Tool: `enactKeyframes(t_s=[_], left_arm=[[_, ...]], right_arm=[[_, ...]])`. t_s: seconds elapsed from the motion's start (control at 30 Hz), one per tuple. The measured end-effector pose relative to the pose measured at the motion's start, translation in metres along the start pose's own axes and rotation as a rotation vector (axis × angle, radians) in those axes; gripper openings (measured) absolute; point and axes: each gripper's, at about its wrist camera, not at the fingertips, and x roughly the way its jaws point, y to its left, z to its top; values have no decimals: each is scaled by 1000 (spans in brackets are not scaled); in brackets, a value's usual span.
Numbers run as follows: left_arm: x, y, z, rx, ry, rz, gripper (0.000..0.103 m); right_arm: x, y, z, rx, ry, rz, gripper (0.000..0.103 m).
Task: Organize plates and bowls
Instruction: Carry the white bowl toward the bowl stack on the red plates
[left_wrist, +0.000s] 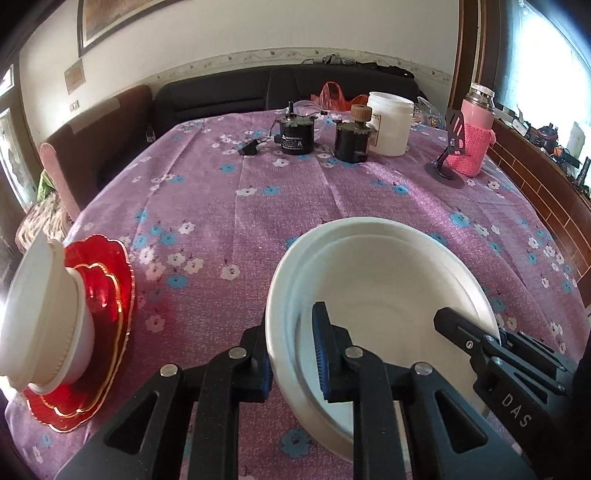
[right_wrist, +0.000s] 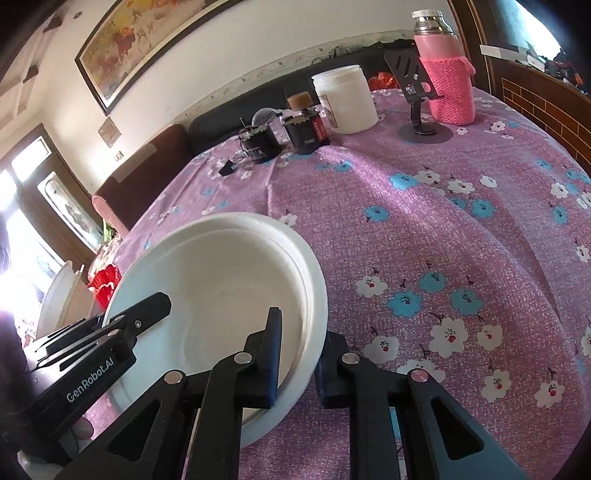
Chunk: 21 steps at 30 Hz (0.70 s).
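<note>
Stacked white round plates (left_wrist: 380, 280) sit near-centre on purple floral tablecloth (left_wrist: 229, 206). Left gripper (left_wrist: 293, 354) straddles left rim, right gripper (right_wrist: 297, 356) straddles right rim, both part-open, unclamped. White bowls on red scalloped plates (left_wrist: 107, 295) wait far left.

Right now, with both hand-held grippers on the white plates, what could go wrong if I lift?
1. The white plates look like two nested ones. The left hand-held gripper and right hand-held gripper each straddle only the rim, so the lower plate may slip out or the stack may tilt.
2. The white bowls already stand on the red plates near the table edge; swinging that way could knock them off.
</note>
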Motion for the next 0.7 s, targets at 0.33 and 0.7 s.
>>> enactKeyframes(t_s=[0.33,0.7], left_arm=[[-28,7,-7,5,-56,30,18],[-82,37,-12,-43,-155,52,18]], right_arm=[[-10,11,-2,-24,-45,56,16],[-42,50,-6,-47,-98,151,17]])
